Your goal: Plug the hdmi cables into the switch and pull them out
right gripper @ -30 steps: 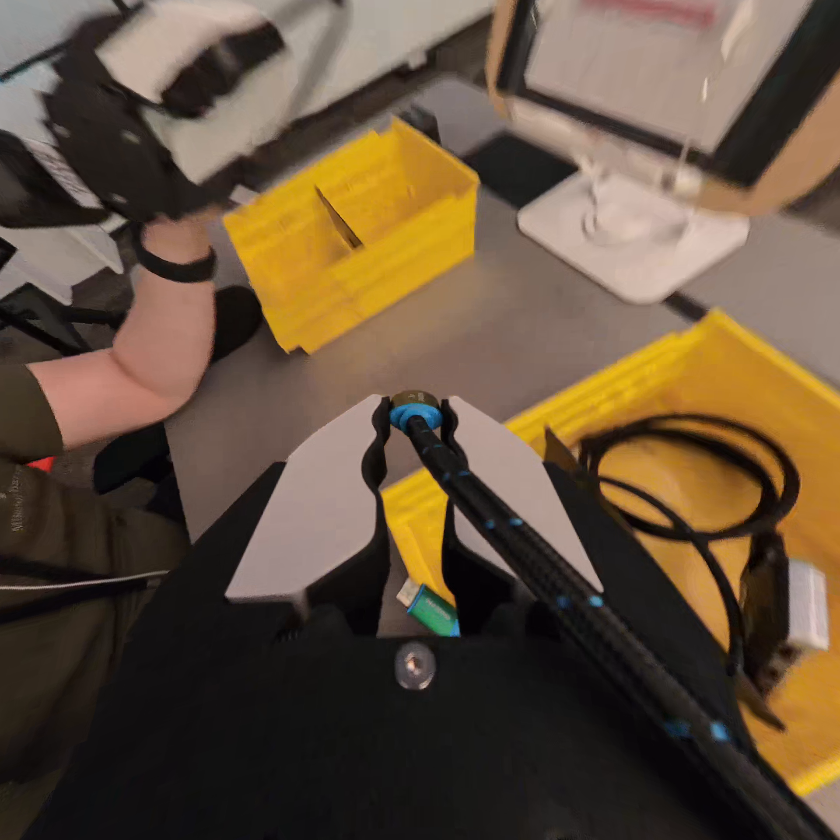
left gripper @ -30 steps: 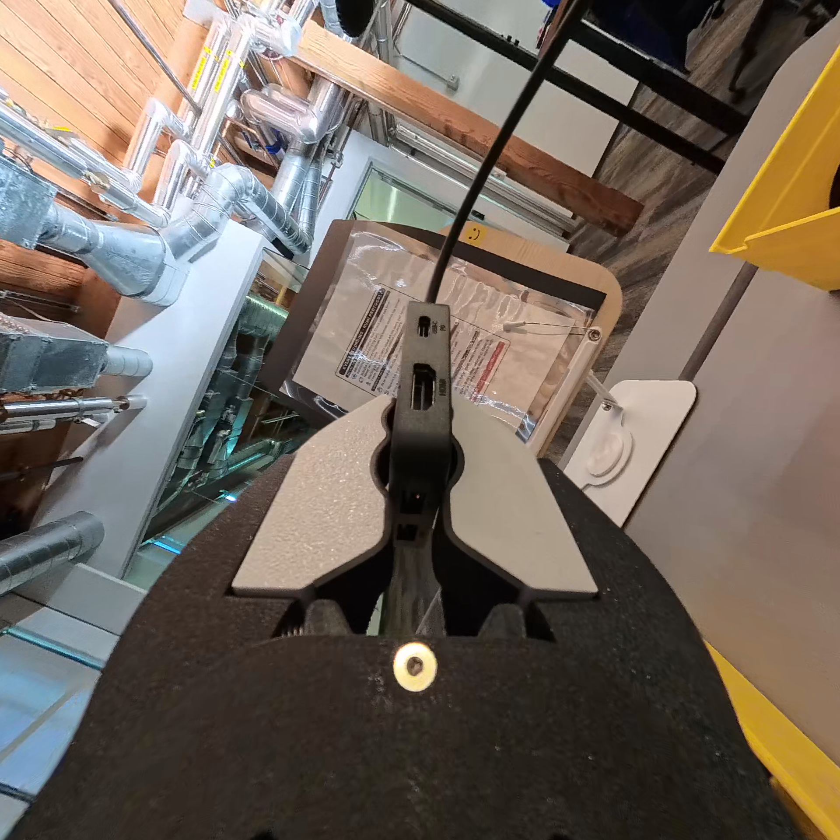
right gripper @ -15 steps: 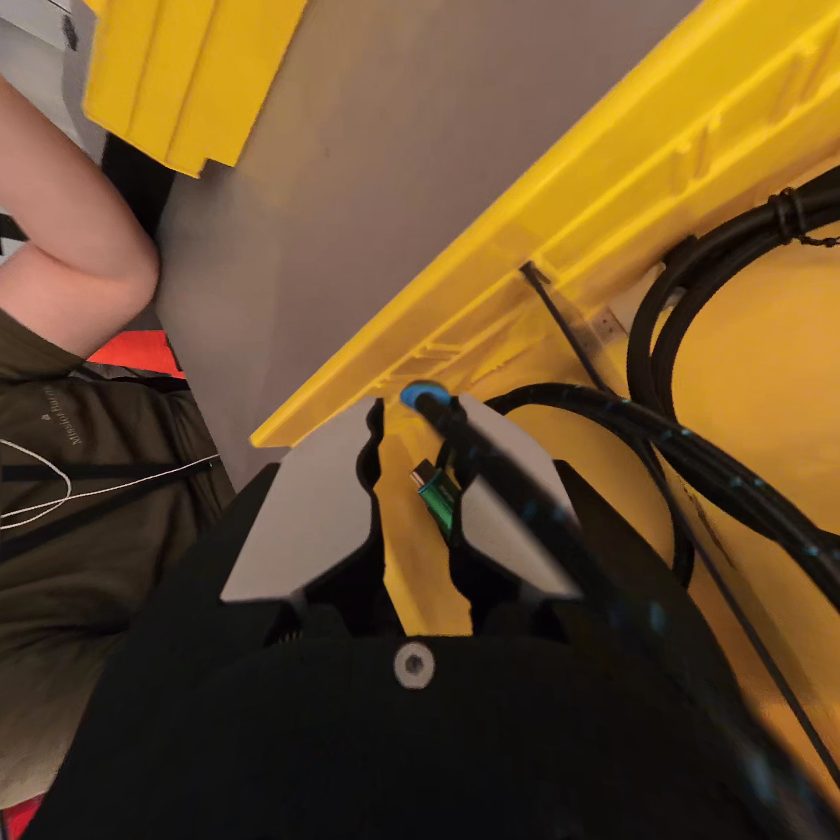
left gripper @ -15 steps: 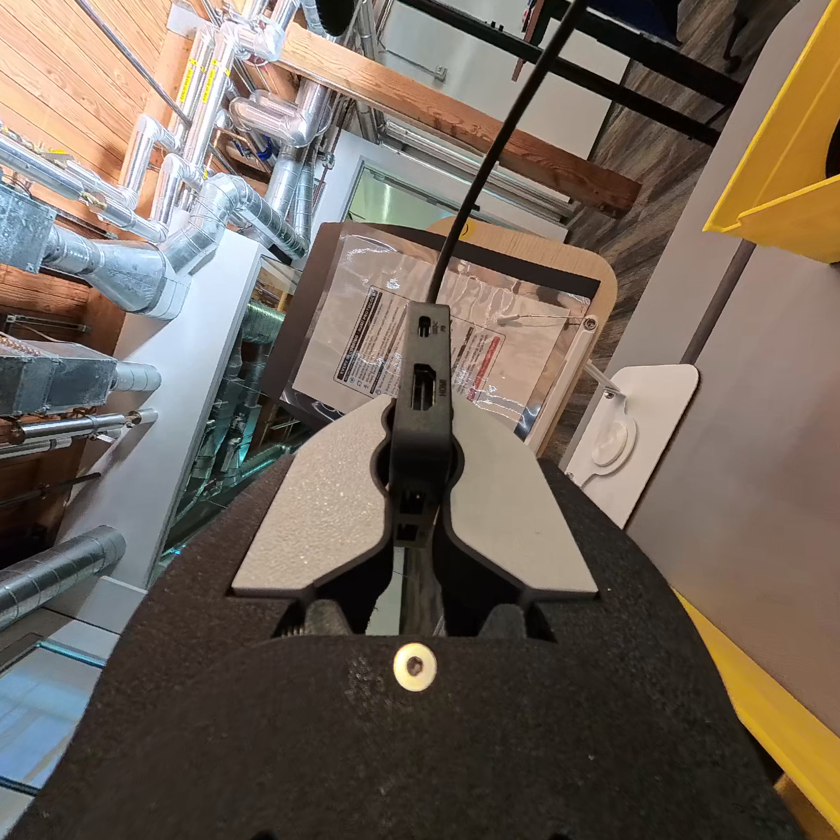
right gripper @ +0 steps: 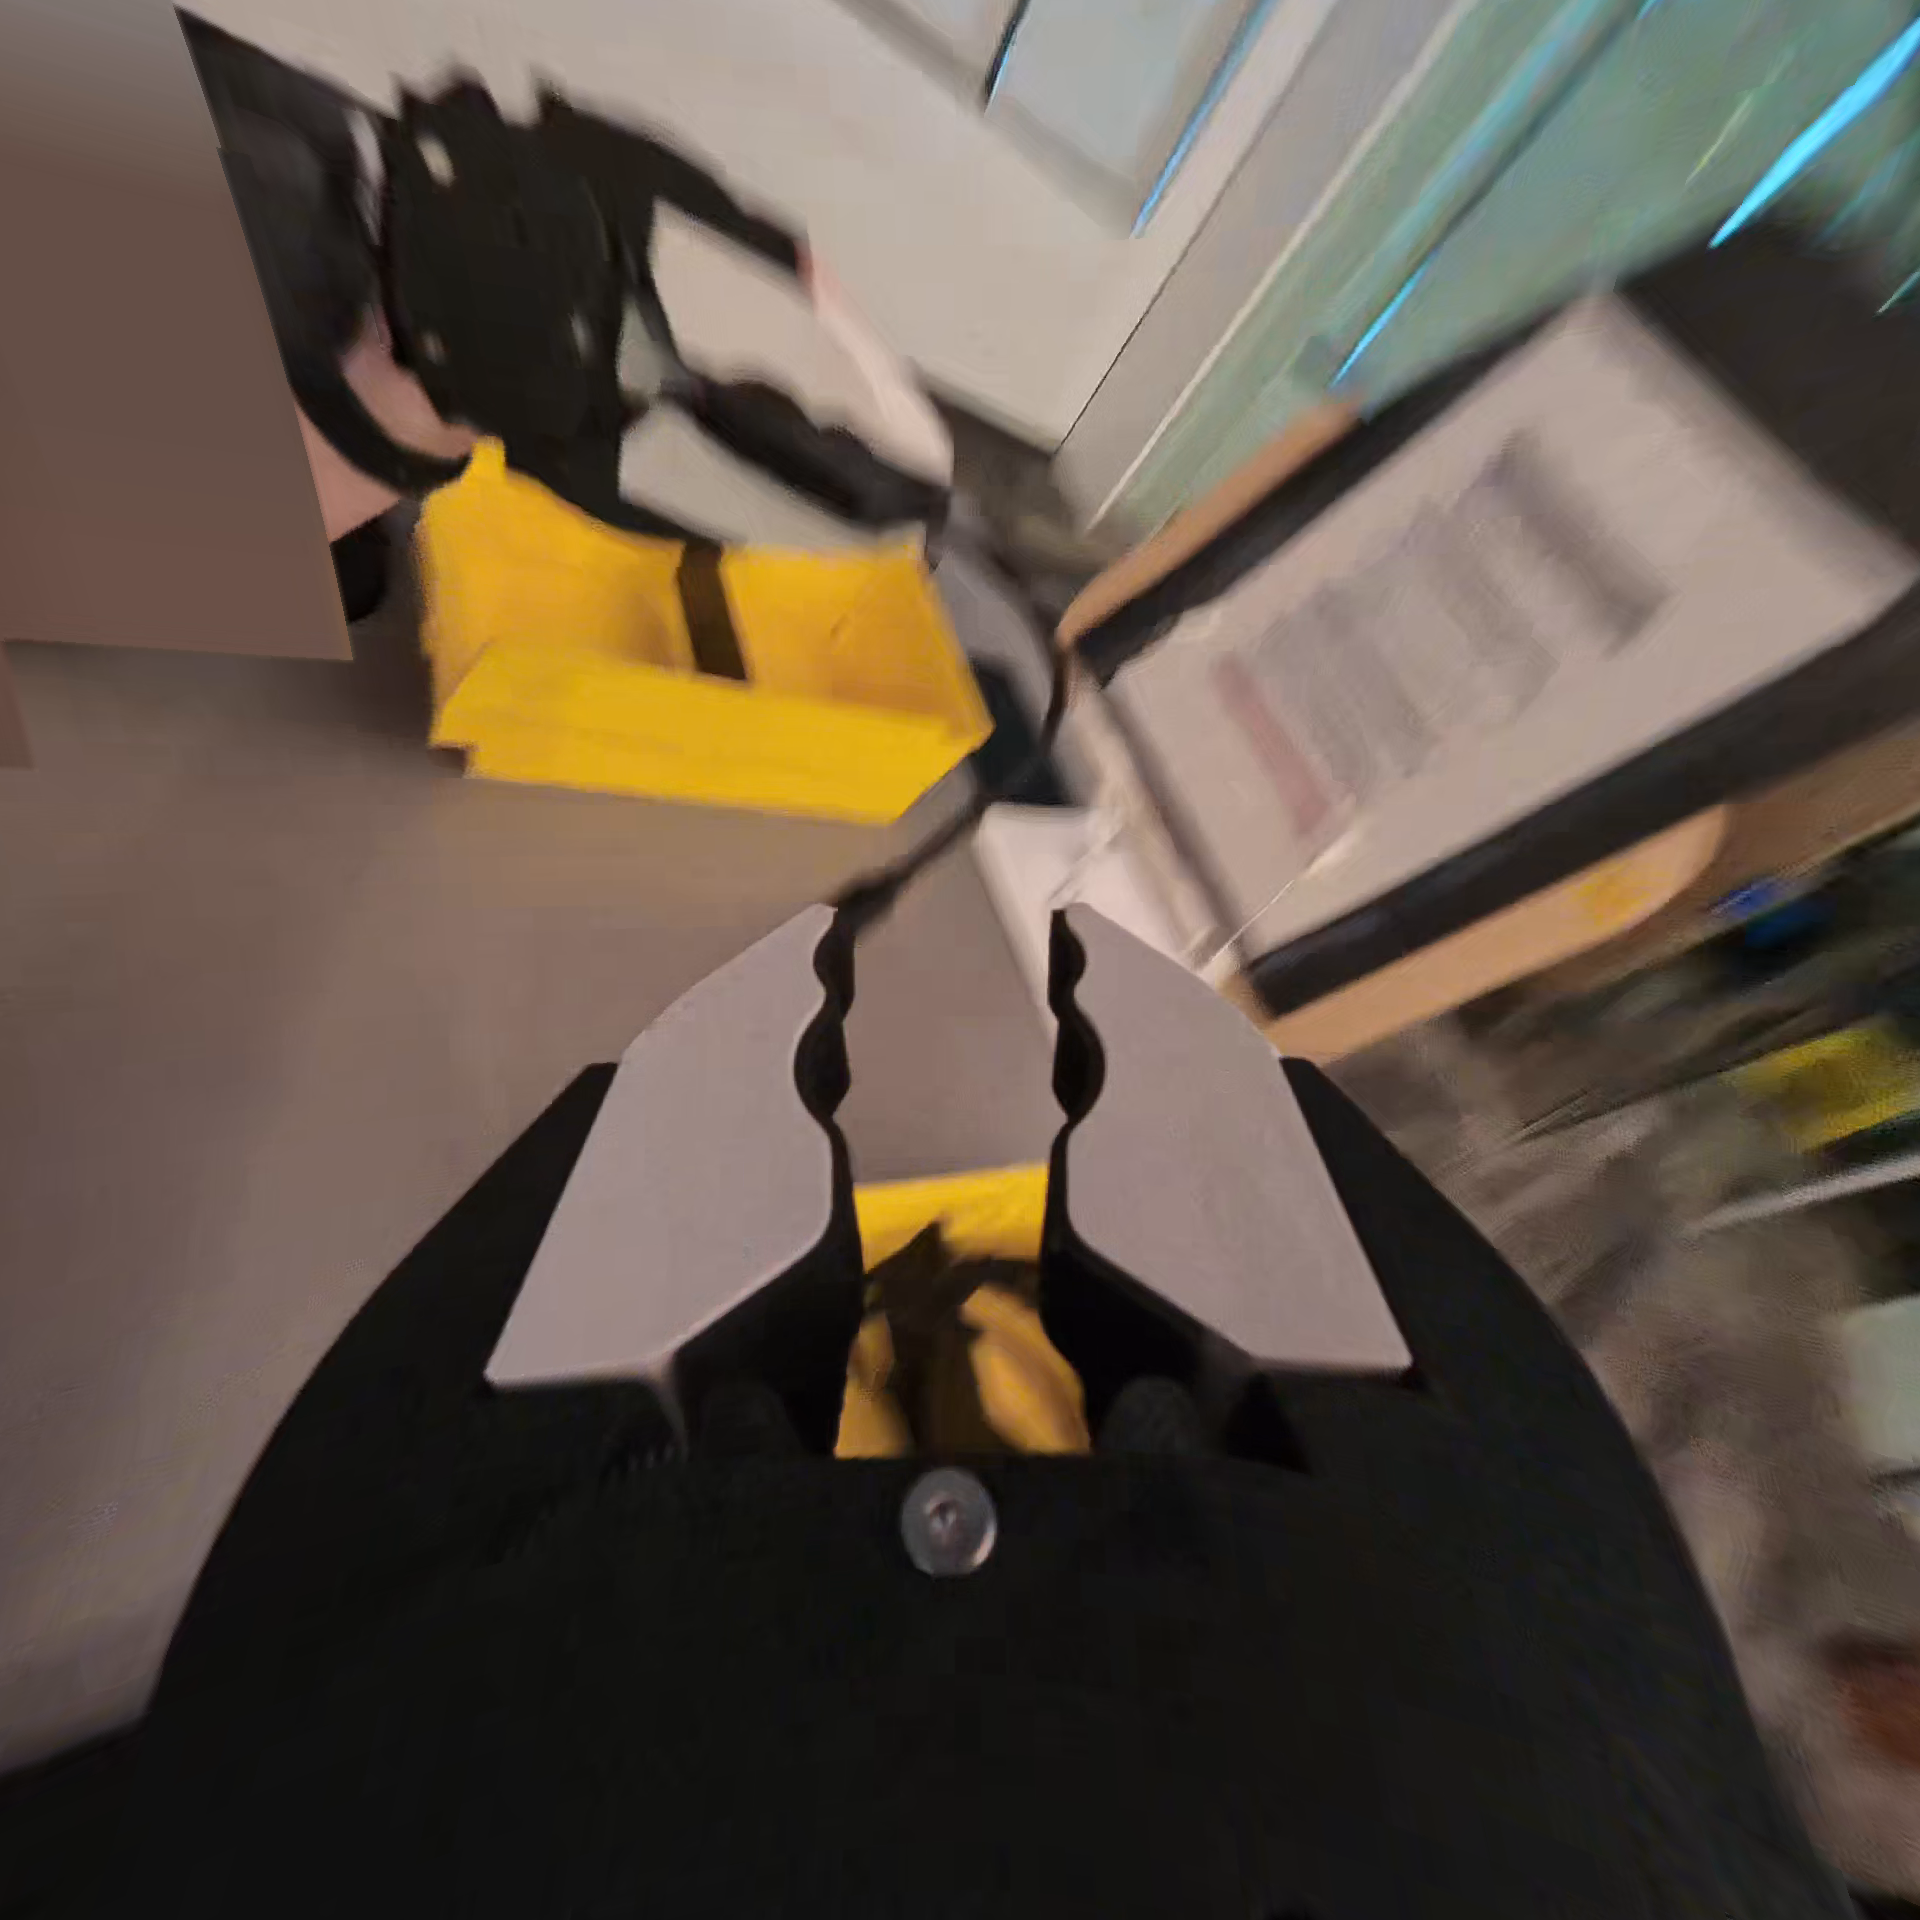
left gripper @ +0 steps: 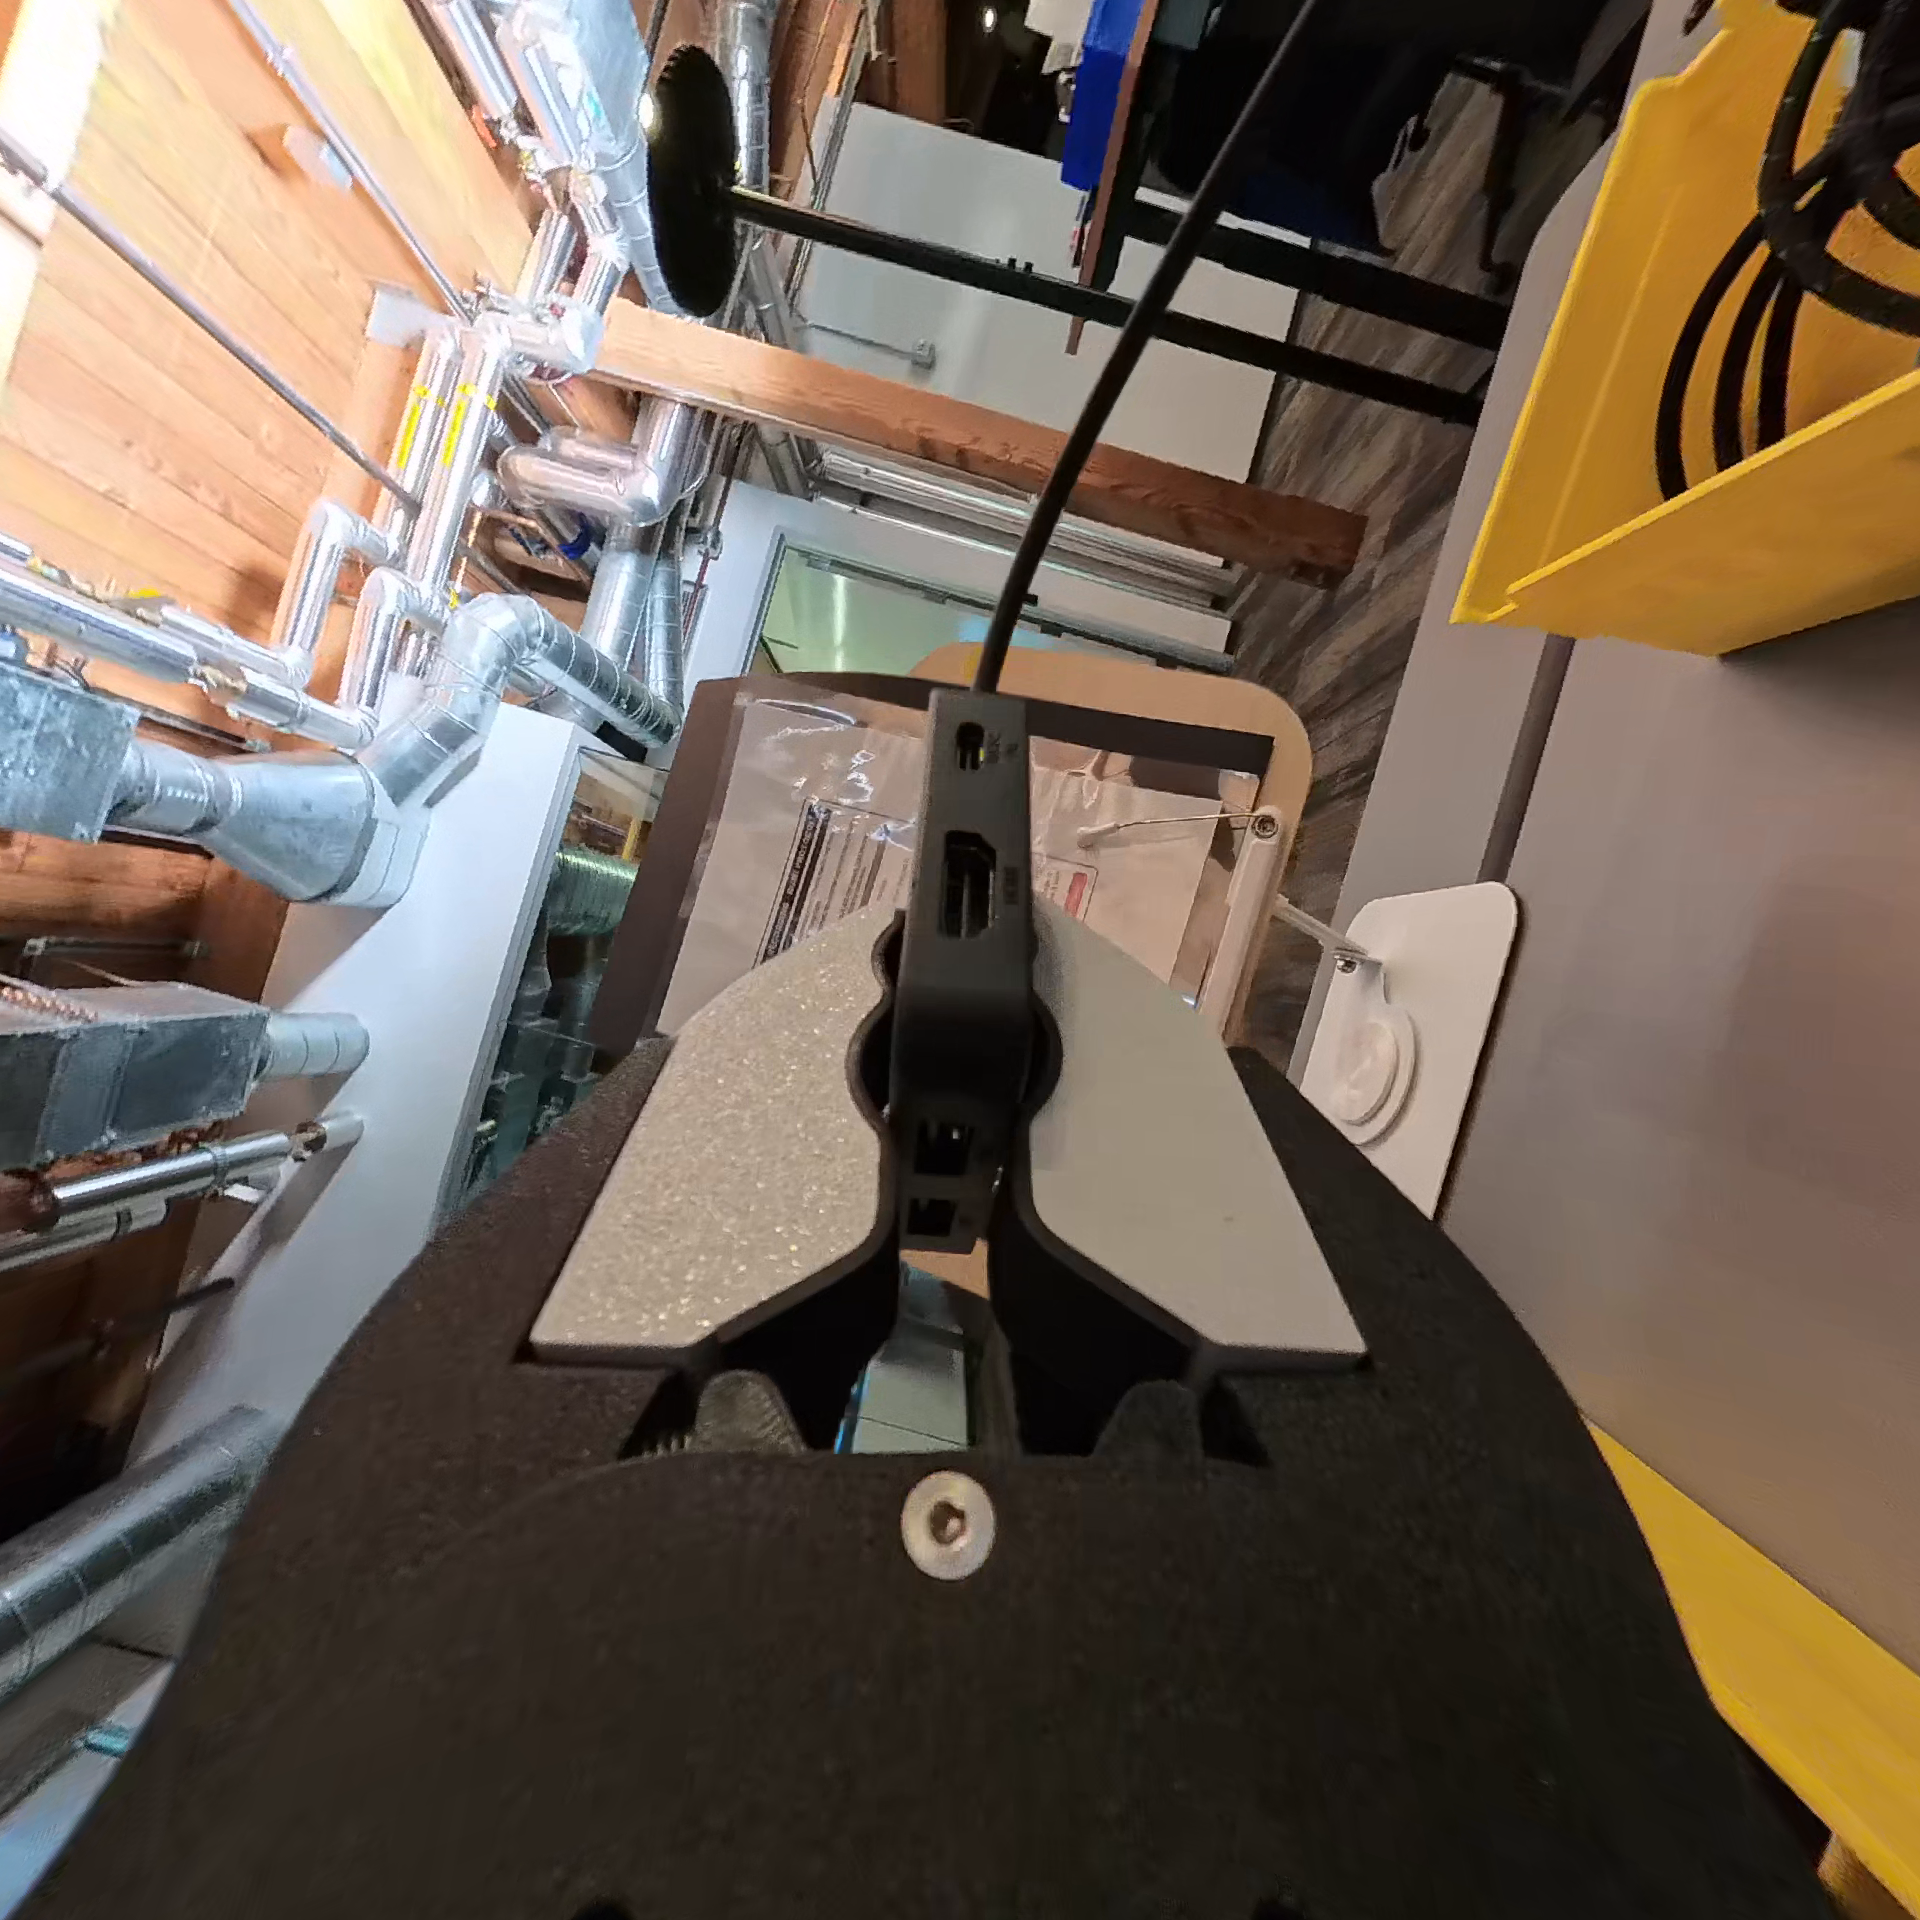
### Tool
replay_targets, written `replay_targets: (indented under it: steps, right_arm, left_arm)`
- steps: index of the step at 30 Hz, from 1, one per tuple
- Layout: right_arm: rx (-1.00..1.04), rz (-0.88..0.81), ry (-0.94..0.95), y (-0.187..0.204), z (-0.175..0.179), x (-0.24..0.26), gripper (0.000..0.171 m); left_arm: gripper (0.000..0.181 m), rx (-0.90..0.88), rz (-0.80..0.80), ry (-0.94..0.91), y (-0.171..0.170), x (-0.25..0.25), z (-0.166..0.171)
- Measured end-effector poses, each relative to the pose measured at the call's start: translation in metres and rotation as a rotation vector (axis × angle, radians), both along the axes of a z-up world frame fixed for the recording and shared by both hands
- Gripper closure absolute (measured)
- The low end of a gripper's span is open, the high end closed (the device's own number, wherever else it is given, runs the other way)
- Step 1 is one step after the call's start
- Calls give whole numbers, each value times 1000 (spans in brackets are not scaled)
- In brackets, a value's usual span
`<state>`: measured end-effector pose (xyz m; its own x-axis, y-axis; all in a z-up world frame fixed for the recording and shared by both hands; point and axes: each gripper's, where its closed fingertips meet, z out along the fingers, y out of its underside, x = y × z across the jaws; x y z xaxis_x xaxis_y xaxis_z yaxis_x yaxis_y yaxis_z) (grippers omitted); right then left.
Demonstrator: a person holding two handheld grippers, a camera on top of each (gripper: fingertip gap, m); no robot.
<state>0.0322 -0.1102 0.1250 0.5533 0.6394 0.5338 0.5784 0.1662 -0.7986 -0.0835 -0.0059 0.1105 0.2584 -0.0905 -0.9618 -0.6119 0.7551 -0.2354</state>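
Note:
In the left wrist view my left gripper [left gripper: 961, 940] is shut on a slim black HDMI switch [left gripper: 971, 904], held edge-on and raised in the air. Its ports face me and none has a plug in it. A thin black cable [left gripper: 1091, 405] runs from its far end up out of view. In the right wrist view, which is blurred by motion, my right gripper [right gripper: 945, 925] is open with nothing between its pads. The left gripper [right gripper: 540, 312] shows far off at the upper left, above a small yellow bin [right gripper: 665, 665].
A grey table [right gripper: 312, 935] lies below. A yellow bin with coiled black cables [left gripper: 1725, 343] is at the upper right of the left view; another yellow bin [right gripper: 966, 1320] sits under my right gripper. A framed sheet on a white stand [left gripper: 1392, 1029] stands behind the switch.
My right gripper let go of the black cable with the blue-ringed plug over the yellow bin, opened wider and swung up and away. My left gripper kept its hold on the switch and shifted slightly.

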Motion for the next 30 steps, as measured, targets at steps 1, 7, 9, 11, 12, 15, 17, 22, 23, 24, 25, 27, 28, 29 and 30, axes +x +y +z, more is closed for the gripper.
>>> replay_targets:
  steps: [1, 7, 9, 11, 12, 15, 17, 22, 23, 24, 25, 27, 28, 29, 30]
  right_arm:
    - [148, 12, -27, -5, 17, -14, 134]
    - [746, 62, -434, -10, 14, -94, 149]
    - [688, -7, -559, 17, -11, -98, 138]
    - [676, -10, -592, 32, -26, -103, 136]
    - [678, -3, -598, 36, -31, -105, 137]
    - [675, -28, -647, 48, -41, -105, 140]
    - [683, -47, -680, 52, -44, -103, 147]
    - [642, -52, -676, 53, -46, -95, 156]
    - [624, -61, -664, 54, -44, -89, 156]
    - [603, -79, -653, 54, -41, -79, 157]
    - [585, -116, -640, 57, -36, -64, 157]
    - [503, -248, -561, 66, -24, -15, 157]
    - [433, -317, -494, 72, -23, 14, 156]
    - [370, -376, -422, 80, -26, 43, 156]
    - [323, -421, -361, 88, -32, 69, 156]
  left_arm:
    - [167, 10, 1, 13, -2, 2, -1]
    - [167, 4, -13, 96, -13, 17, -15]
    - [167, 7, -21, 117, -18, 23, -19]
    - [167, 7, -32, 135, -23, 28, -23]
    - [167, 9, -36, 143, -25, 31, -25]
    - [167, 13, -46, 167, -29, 37, -30]
    - [167, 11, -53, 175, -30, 40, -33]
    - [164, -45, -80, 156, -30, 44, -38]
    - [161, -59, -72, 132, -28, 43, -35]
    - [159, -63, -48, 108, -23, 39, -30]
    - [159, -58, -15, 86, -16, 33, -25]
    - [163, -67, 38, 65, -3, 19, -19]
    - [166, -86, 58, 58, 3, 12, -17]
    - [167, -107, 72, 53, 8, 6, -17]
    - [168, -119, 84, 47, 12, 1, -16]
